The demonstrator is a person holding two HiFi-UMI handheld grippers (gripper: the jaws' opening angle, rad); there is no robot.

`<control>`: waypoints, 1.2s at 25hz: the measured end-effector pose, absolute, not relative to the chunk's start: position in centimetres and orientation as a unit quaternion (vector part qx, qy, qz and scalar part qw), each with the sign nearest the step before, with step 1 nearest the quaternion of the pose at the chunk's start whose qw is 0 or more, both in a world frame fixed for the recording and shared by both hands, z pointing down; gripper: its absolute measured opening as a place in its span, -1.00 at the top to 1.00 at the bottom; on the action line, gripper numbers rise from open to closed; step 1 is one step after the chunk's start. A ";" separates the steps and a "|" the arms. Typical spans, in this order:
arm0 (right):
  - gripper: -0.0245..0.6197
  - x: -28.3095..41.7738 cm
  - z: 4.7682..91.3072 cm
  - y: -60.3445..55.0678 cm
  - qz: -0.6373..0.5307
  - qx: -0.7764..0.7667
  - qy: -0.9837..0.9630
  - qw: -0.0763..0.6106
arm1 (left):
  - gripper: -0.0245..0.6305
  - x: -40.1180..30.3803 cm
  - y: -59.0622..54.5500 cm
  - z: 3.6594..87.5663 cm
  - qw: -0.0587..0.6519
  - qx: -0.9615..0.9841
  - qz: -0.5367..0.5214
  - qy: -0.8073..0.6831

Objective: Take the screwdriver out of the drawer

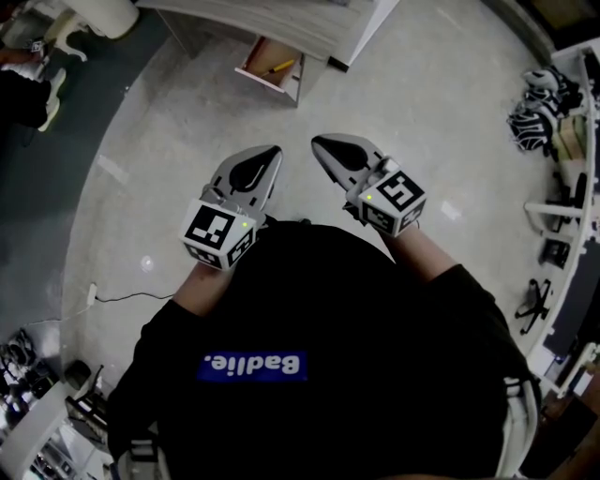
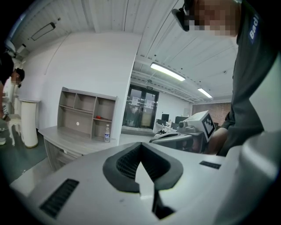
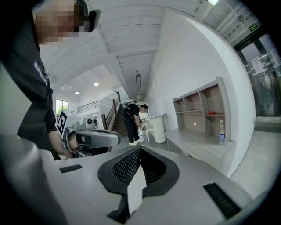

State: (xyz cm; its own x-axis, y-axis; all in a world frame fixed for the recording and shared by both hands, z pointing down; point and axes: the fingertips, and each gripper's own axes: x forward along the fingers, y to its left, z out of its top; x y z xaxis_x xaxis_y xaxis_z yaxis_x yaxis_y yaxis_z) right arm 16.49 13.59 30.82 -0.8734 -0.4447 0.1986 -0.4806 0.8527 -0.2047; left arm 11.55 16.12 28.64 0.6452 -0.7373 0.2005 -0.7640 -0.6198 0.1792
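The left tongs (image 1: 270, 155) and right tongs (image 1: 322, 145) are side by side in front of the person, both pressed closed with nothing between them. Toward 12 o'clock in the head view, the open drawer (image 1: 258, 56) juts from the grey surface (image 1: 272, 23). The yellow-handled screwdriver (image 1: 278, 67) lies inside it, well apart from both tongs.

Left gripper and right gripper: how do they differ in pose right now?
In the head view the left gripper tilts rightward, the right gripper leftward, so their tips converge. The left gripper's tip lines up with the open drawer; the right gripper's sits further right. Both are shut, empty and short of the drawer.
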 end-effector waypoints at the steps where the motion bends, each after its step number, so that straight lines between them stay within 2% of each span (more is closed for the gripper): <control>1: 0.83 16.7 31.0 13.3 0.125 0.241 -0.960 0.074 | 0.92 11.7 15.7 28.8 0.126 0.898 0.054 -0.418; 13: 0.83 12.0 30.6 7.2 0.111 0.273 -0.951 0.092 | 0.92 6.5 8.9 28.5 0.100 0.912 0.049 -0.395; 24: 0.83 4.5 31.4 -2.0 0.129 0.303 -0.937 0.119 | 0.92 -0.4 -0.6 29.1 0.095 0.928 0.055 -0.355; 30: 0.83 0.1 31.1 -4.2 0.118 0.324 -0.929 0.135 | 0.92 -4.8 -2.2 29.1 0.094 0.934 0.056 -0.339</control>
State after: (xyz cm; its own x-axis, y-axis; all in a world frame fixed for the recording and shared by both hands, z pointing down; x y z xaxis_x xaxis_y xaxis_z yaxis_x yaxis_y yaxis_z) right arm 0.06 -4.16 31.14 -0.7528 -0.5708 0.3279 -0.6345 0.7618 -0.1304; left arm -4.75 -2.18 29.08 0.7638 -0.6232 0.1680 -0.6442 -0.7523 0.1380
